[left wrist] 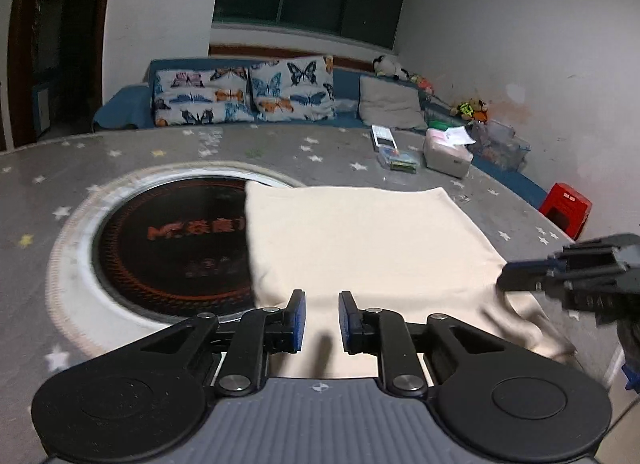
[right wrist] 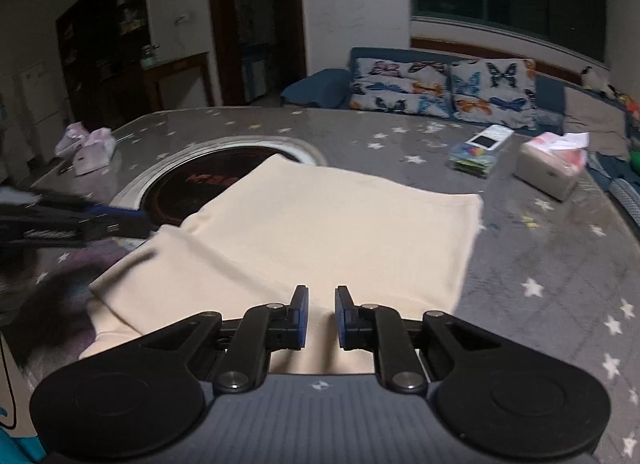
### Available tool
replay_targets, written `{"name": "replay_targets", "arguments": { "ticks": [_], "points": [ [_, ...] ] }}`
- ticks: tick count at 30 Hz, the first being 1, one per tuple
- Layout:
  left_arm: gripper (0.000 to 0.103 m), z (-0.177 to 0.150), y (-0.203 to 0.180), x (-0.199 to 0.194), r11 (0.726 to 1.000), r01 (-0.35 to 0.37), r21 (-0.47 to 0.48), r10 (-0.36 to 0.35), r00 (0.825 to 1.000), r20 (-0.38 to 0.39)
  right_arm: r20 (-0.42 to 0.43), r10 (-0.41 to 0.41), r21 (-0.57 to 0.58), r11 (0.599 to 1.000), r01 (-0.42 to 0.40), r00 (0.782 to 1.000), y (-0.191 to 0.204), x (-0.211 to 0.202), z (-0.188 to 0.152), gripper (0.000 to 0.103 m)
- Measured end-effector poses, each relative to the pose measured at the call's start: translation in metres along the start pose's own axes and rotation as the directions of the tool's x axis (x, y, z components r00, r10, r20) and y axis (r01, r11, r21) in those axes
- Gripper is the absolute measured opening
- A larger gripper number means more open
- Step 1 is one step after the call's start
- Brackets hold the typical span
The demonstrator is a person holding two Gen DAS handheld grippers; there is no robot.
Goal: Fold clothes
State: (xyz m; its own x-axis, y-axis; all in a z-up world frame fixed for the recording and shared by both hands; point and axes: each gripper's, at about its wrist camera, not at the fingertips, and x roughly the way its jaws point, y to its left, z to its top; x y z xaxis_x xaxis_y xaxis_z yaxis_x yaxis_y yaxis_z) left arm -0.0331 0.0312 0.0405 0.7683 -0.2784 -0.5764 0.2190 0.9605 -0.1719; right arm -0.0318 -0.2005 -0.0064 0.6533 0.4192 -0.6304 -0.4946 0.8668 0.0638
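Garment: the cream cloth [left wrist: 360, 248] lay folded into a broad panel on the star-patterned table [left wrist: 120, 151], its far-left corner overlapping the round burner inset [left wrist: 168, 240].
Your left gripper [left wrist: 322, 318]: jaws stood narrowly apart with nothing between them, hovering over the near edge of the cloth; whether the tips touched the fabric, you could not tell from here.
Your right gripper [right wrist: 321, 316]: the same narrow gap, empty, also above the near edge, closer to the cloth's right side.
Which way the cloth lay: straight ahead of both pairs of jaws, running away from you toward the sofa [right wrist: 440, 79].
Long axis: hard to call through the fisheye lens; the panel looked roughly square, with a looser layer bunched at the near corners.
Nearer hand: each sat over its own end of the near edge, so neither had a clear advantage.
Next move, as a guess: you would pinch the near edge at both ends and carry it forward over the far edge.
Risk: the bunched near layer might slip out of a thin pinch.
Clutter: a tissue box [right wrist: 550, 171] stood well beyond the cloth.
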Motion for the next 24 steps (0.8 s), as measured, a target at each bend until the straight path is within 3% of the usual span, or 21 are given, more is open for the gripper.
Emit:
{"name": "replay_targets", "arguments": {
  "ticks": [6, 8, 15, 19, 21, 24],
  "points": [
    [0.021, -0.007, -0.005, 0.025, 0.999, -0.013, 0.044, 0.015, 0.999, -0.04, -0.067, 0.027, -0.046, 0.998, -0.031, 0.997, 0.007, 0.012, -0.008, 0.018],
    [0.028, -0.008, -0.008, 0.018, 0.998, -0.009, 0.063, 0.011, 0.999, -0.034, -0.084, 0.03, -0.068, 0.997, -0.036, 0.996, 0.009, 0.01, -0.011, 0.019],
    [0.028, -0.025, -0.027, -0.025, 0.979, 0.049, 0.2, -0.047, 0.999, -0.017, -0.124, 0.057, -0.151, 0.986, -0.076, 0.991, 0.023, -0.009, -0.021, 0.019],
    [0.038, -0.044, -0.039, -0.05, 0.944, 0.084, 0.32, -0.079, 0.996, -0.029, -0.138, 0.056, -0.189, 0.979, -0.081, 0.989, 0.03, -0.014, -0.028, 0.02],
    [0.046, -0.053, -0.045, -0.062, 0.914, 0.088, 0.395, -0.086, 0.996, -0.023, -0.133, 0.063, -0.192, 0.977, -0.088, 0.989, 0.03, -0.02, -0.027, 0.02],
    [0.048, -0.067, -0.052, -0.068, 0.87, 0.102, 0.482, -0.096, 0.995, -0.037, -0.129, 0.062, -0.207, 0.974, -0.088, 0.99, 0.031, -0.027, -0.026, 0.022]
  ]
}}
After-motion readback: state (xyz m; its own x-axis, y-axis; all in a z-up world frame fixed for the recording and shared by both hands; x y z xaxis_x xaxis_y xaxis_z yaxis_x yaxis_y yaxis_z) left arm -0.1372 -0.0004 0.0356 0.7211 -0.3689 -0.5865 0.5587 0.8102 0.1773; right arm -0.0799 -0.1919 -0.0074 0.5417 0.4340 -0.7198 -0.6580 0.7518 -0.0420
